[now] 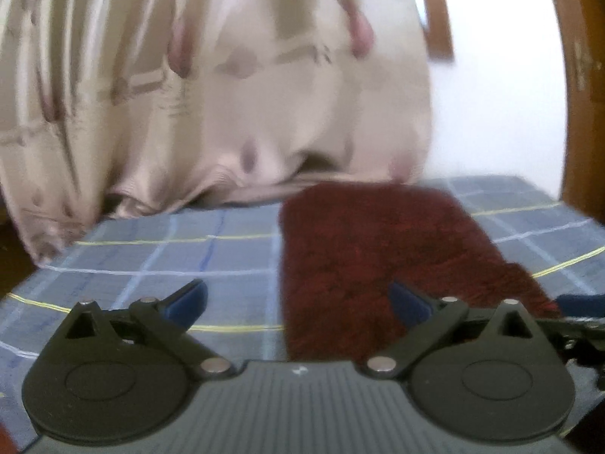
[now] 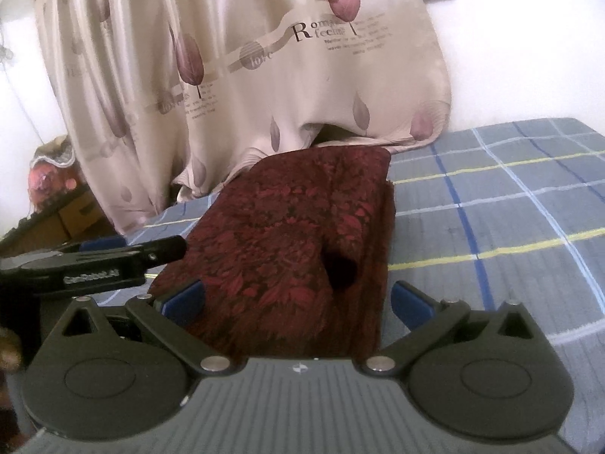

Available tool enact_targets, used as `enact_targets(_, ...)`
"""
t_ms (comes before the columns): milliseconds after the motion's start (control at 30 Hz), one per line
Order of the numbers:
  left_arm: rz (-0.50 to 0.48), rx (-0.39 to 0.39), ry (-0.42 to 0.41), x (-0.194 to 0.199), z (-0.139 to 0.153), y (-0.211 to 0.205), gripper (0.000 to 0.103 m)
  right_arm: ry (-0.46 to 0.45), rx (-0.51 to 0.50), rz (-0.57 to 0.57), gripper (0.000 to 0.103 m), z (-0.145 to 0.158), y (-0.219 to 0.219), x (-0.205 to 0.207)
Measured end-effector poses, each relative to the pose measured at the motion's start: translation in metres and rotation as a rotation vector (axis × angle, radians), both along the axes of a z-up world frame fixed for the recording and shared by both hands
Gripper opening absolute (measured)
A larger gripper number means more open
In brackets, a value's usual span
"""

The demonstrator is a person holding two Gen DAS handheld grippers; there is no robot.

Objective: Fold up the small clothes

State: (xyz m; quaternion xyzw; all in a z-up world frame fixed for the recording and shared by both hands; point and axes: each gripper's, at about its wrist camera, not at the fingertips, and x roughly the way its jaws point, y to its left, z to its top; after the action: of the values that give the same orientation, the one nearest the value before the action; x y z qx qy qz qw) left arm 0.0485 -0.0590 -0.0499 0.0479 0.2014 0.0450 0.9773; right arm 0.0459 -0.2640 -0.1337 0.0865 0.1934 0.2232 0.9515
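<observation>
Two grippers are over a bed with a blue checked sheet (image 2: 491, 204), and a dark red cloth (image 2: 295, 242) lies on this sheet in a long folded shape. Left of the cloth, the left gripper (image 1: 298, 302) hovers with its jaws wide open and nothing between them; its right finger (image 1: 410, 304) is above the left part of the cloth. The right gripper (image 2: 297, 300) is over the near end of the cloth, jaws also spread open, one blue finger at each side of the cloth, holding nothing. Behind the far end of the cloth hangs a beige curtain (image 2: 264, 68) with pink leaves, touching the sheet.
</observation>
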Motion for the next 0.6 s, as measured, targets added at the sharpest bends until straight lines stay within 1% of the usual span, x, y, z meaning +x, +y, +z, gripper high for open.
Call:
enact_targets(33,0.020,0.021,0.006,-0.002,0.002,-0.002,0.103,0.000,0.001,-0.002,0.103,0.000,-0.001,-0.003)
enact_targets(100,0.028,0.039,-0.022,-0.009,0.006,-0.004,0.103,0.003,0.003,-0.003,0.103,0.001,-0.002,-0.007)
enact_targets(133,0.020,0.024,-0.035,-0.013,0.009,-0.002,0.103,0.006,0.006,-0.005,0.103,0.002,-0.003,-0.009)
enact_targets(200,-0.019,-0.055,-0.042,-0.019,0.016,0.004,0.103,0.003,0.015,-0.008,0.103,0.004,-0.004,-0.014)
enact_targets(233,-0.026,-0.073,-0.040,-0.020,0.018,0.005,0.103,-0.001,0.020,-0.010,0.103,0.005,-0.006,-0.017)
enact_targets(367,-0.018,-0.082,-0.037,-0.023,0.024,0.004,0.103,-0.003,0.025,-0.030,0.103,0.009,-0.008,-0.024)
enact_targets(467,-0.040,-0.127,0.000,-0.021,0.025,0.006,0.103,-0.019,0.008,-0.051,0.103,0.013,-0.006,-0.029)
enact_targets(600,-0.018,-0.169,0.026,-0.021,0.024,0.007,0.103,-0.049,-0.040,-0.105,0.103,0.017,-0.001,-0.038)
